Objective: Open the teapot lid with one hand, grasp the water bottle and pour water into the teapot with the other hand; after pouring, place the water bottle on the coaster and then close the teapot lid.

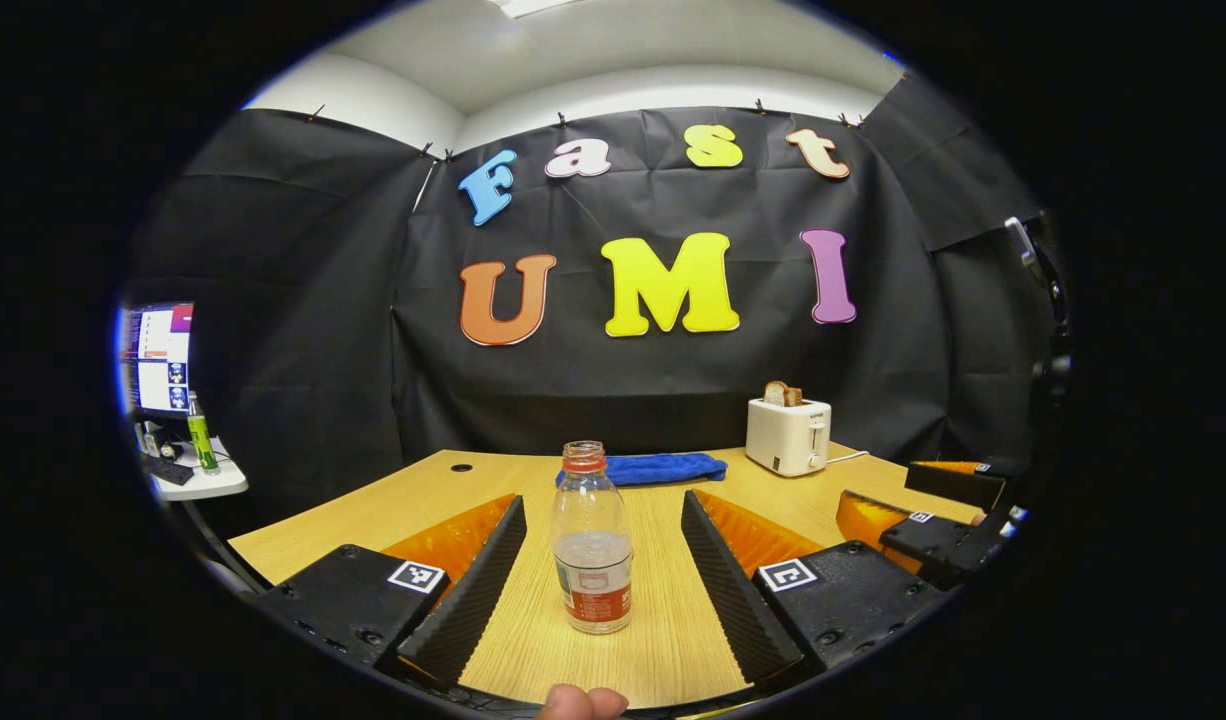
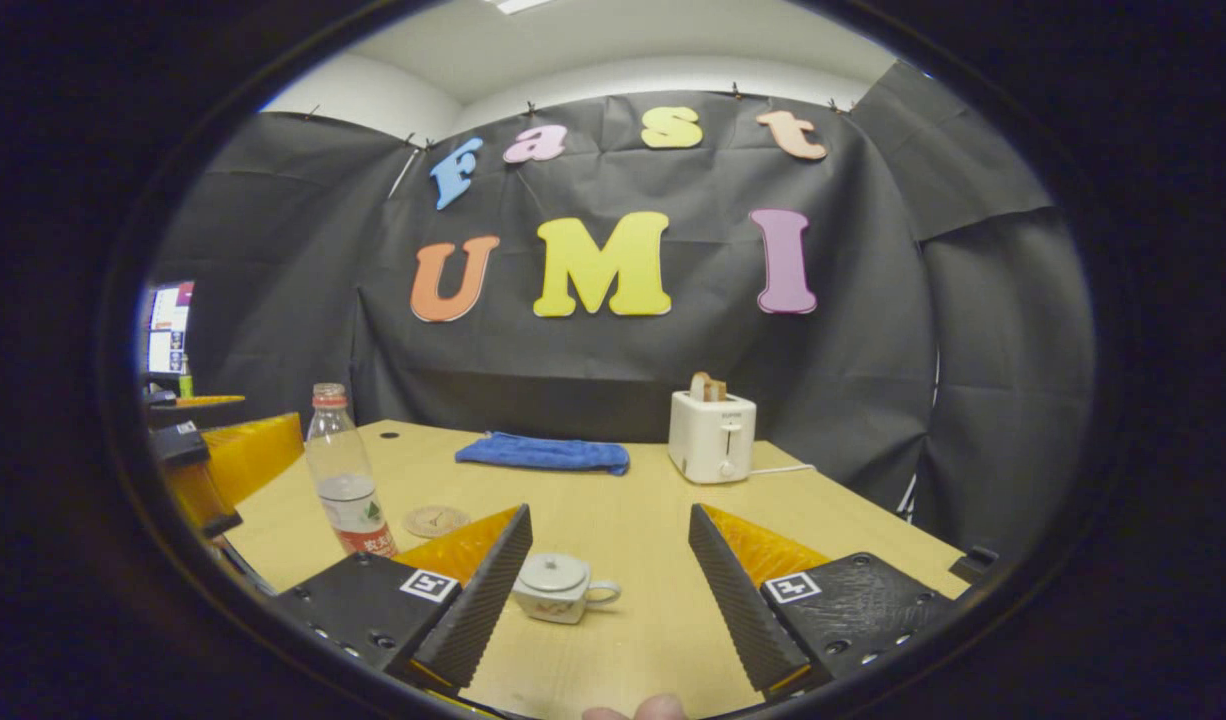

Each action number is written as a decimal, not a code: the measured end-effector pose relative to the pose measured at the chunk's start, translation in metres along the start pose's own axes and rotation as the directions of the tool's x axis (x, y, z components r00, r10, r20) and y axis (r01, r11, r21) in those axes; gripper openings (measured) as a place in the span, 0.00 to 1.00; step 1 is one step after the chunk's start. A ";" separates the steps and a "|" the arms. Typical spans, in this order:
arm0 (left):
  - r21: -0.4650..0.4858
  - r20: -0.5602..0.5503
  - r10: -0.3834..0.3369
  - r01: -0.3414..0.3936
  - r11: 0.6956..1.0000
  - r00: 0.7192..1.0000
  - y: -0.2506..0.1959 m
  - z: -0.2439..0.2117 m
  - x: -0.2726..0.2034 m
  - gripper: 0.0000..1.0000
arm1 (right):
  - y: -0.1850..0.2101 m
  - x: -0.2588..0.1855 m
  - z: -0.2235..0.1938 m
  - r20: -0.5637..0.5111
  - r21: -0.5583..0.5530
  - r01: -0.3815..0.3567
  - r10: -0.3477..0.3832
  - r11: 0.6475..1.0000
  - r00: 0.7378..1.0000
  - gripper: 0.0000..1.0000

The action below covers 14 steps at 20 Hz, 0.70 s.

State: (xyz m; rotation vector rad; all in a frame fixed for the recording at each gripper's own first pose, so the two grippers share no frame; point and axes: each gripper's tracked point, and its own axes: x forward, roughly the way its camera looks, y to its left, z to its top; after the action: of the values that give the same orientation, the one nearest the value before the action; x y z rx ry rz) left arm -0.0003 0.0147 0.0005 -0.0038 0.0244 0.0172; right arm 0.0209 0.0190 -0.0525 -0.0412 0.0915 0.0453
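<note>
- On the wooden table (image 1: pixel 663 640), your left gripper (image 1: pixel 598 560) is sitting released around the uncapped water bottle (image 1: pixel 592 545), fingers apart from it.
- Your right gripper (image 2: pixel 605 590) is hanging released over the lidded teapot (image 2: pixel 559 588).

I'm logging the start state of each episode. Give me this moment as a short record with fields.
water bottle: upright on table, uncapped, partly filled, between the left tool's fingers, untouched
teapot: on table, lid on, ahead of the right tool
coaster: bare, beside the bottle
left tool: open
right tool: open
background: blue cloth, toaster holding bread
</note>
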 end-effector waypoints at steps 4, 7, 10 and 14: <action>0.000 -0.008 0.013 -0.013 1.000 1.000 0.007 0.000 0.001 0.98 | 0.013 0.018 -0.017 -0.029 -0.009 -0.025 0.024 1.000 0.999 0.97; 0.000 -0.009 0.023 -0.023 1.000 1.000 0.012 0.000 0.001 0.98 | 0.024 0.035 -0.029 -0.053 -0.020 -0.039 0.038 0.999 0.998 0.95; -0.002 -0.010 0.038 -0.038 0.999 0.999 0.020 0.001 0.001 0.98 | 0.030 0.049 -0.041 -0.081 -0.014 -0.046 0.045 0.999 0.996 0.96; -0.005 -0.013 0.047 -0.047 0.999 0.999 0.027 0.001 0.003 0.98 | 0.034 0.062 -0.051 -0.109 -0.021 -0.047 0.044 0.999 0.993 0.97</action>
State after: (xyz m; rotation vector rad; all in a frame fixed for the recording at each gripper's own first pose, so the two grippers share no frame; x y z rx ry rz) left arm 0.0023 0.0417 0.0017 -0.0088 0.0370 0.0646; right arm 0.0765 0.0531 -0.1105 -0.0653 0.2010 0.0898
